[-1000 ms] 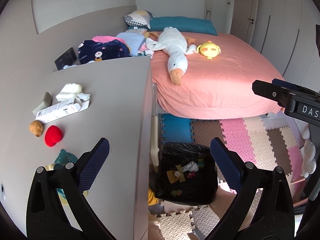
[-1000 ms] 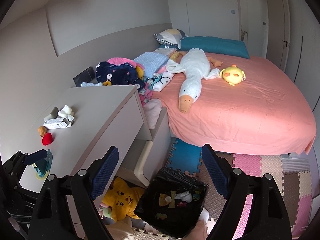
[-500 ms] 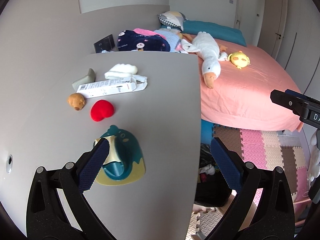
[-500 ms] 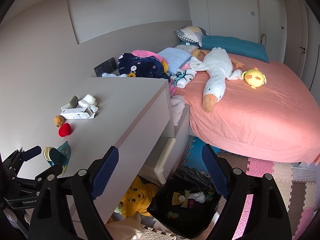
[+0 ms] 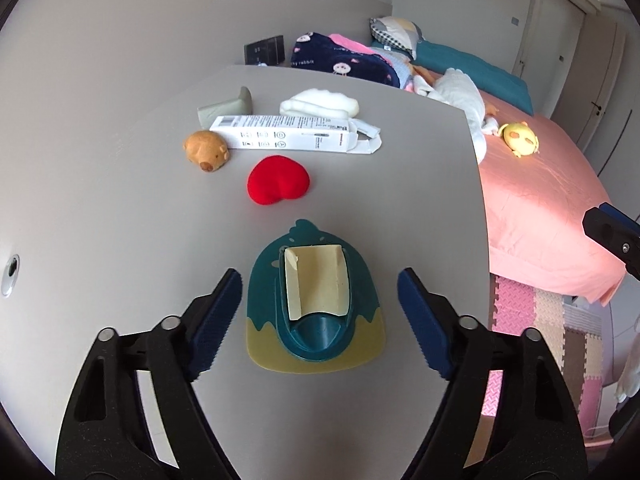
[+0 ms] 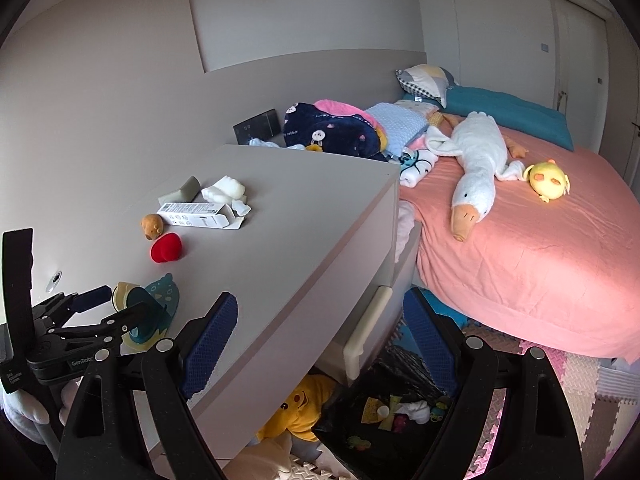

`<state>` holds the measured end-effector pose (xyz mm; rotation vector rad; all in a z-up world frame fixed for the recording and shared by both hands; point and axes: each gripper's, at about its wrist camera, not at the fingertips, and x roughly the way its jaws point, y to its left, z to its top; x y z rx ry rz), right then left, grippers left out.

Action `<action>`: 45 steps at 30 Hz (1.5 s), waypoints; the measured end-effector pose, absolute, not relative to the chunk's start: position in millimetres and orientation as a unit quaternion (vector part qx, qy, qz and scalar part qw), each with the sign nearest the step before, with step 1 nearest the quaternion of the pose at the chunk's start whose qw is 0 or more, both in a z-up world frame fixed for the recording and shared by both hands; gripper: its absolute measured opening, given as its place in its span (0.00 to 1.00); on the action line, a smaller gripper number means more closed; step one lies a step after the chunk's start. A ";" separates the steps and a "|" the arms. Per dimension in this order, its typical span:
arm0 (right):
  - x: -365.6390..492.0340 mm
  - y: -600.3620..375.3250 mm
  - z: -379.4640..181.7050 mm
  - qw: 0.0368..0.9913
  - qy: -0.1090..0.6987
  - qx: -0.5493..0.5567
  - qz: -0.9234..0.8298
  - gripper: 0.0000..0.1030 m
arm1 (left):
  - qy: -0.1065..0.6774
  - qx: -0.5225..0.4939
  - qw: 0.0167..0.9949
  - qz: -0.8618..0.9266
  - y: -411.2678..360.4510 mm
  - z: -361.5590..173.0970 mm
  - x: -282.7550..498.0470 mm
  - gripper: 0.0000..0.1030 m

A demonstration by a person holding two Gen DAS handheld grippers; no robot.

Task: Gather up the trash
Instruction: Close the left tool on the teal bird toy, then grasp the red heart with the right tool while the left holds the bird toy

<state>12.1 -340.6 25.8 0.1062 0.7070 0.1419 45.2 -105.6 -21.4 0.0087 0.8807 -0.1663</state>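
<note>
While your left gripper [image 5: 320, 312] hangs over the grey dresser top [image 5: 120, 208], its jaws spread wide on either side of the teal dinosaur-shaped holder [image 5: 316, 304] — touching nothing — your right gripper [image 6: 320, 344] is likewise wide open and empty. The black trash bag [image 6: 396, 408] sits on the floor below the dresser, beside the bed [image 6: 540, 248].

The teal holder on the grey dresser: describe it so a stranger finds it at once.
On the grey dresser beside the pink bed, nearest the open left gripper, lies the teal holder. Unlike the red heart beyond, it is bird-shaped, yellow-edged, with cream paper inside.
</note>
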 end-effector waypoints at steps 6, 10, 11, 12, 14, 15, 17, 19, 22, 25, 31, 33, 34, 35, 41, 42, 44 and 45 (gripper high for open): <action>23.7 -331.0 21.7 0.932 0.351 0.055 0.078 0.82 | 0.437 -0.013 0.897 -0.067 -97.4 -31.8 56.6 0.34; 33.5 -322.2 17.5 0.928 0.357 0.058 0.084 0.78 | 0.424 -0.038 0.903 -0.057 -83.1 -25.5 62.0 0.34; 36.3 -319.1 16.3 0.927 0.360 0.058 0.087 0.77 | 0.422 -0.041 0.904 -0.054 -78.7 -23.6 63.8 0.34; 38.7 -315.4 15.3 0.926 0.362 0.055 0.088 0.77 | 0.420 -0.042 0.905 -0.051 -74.4 -22.0 65.6 0.34; 42.4 -307.5 13.7 0.925 0.365 0.050 0.093 0.77 | 0.419 -0.043 0.906 -0.046 -65.6 -19.7 68.9 0.34; 44.6 -303.7 12.9 0.924 0.366 0.049 0.095 0.77 | 0.418 -0.043 0.907 -0.044 -61.4 -18.7 70.0 0.34; 49.6 -294.5 11.3 0.923 0.369 0.044 0.099 0.77 | 0.415 -0.044 0.908 -0.041 -52.8 -16.8 72.0 0.34; 54.7 -285.4 9.3 0.921 0.374 0.040 0.104 0.77 | 0.415 -0.047 0.908 -0.037 -44.3 -15.8 74.6 0.34; 62.0 -271.0 6.6 0.918 0.378 0.036 0.112 0.77 | 0.415 -0.048 0.908 -0.032 -31.6 -15.1 78.5 0.34; 70.1 -256.5 2.7 0.915 0.384 0.030 0.119 0.77 | 0.414 -0.054 0.908 -0.025 -17.7 -13.8 84.0 0.34; 87.4 -225.3 -3.9 0.909 0.394 0.021 0.138 0.77 | 0.411 -0.072 0.909 -0.002 14.5 -11.8 94.5 0.34; 93.3 -215.4 -6.2 0.906 0.398 0.016 0.144 0.77 | 0.409 -0.073 0.909 0.008 24.4 -11.1 97.1 0.34; 96.5 -209.8 -7.5 0.905 0.400 0.013 0.148 0.77 | 0.409 -0.075 0.909 0.015 29.2 -10.8 98.4 0.34; 99.3 -204.9 -8.7 0.903 0.402 0.011 0.150 0.77 | 0.409 -0.079 0.909 0.019 34.5 -10.9 99.0 0.34; 116.8 -179.7 -14.8 0.894 0.415 0.003 0.168 0.77 | 0.411 -0.095 0.906 0.037 55.6 -14.1 100.1 0.34; 119.7 -175.2 -15.2 0.893 0.417 0.000 0.171 0.77 | 0.411 -0.097 0.906 0.040 58.5 -14.5 100.3 0.34; 125.8 -166.4 -16.5 0.889 0.421 -0.004 0.179 0.77 | 0.412 -0.100 0.905 0.045 63.4 -15.6 100.7 0.34; 128.6 -161.9 -17.2 0.887 0.424 -0.006 0.183 0.77 | 0.412 -0.103 0.904 0.047 65.7 -16.1 100.8 0.34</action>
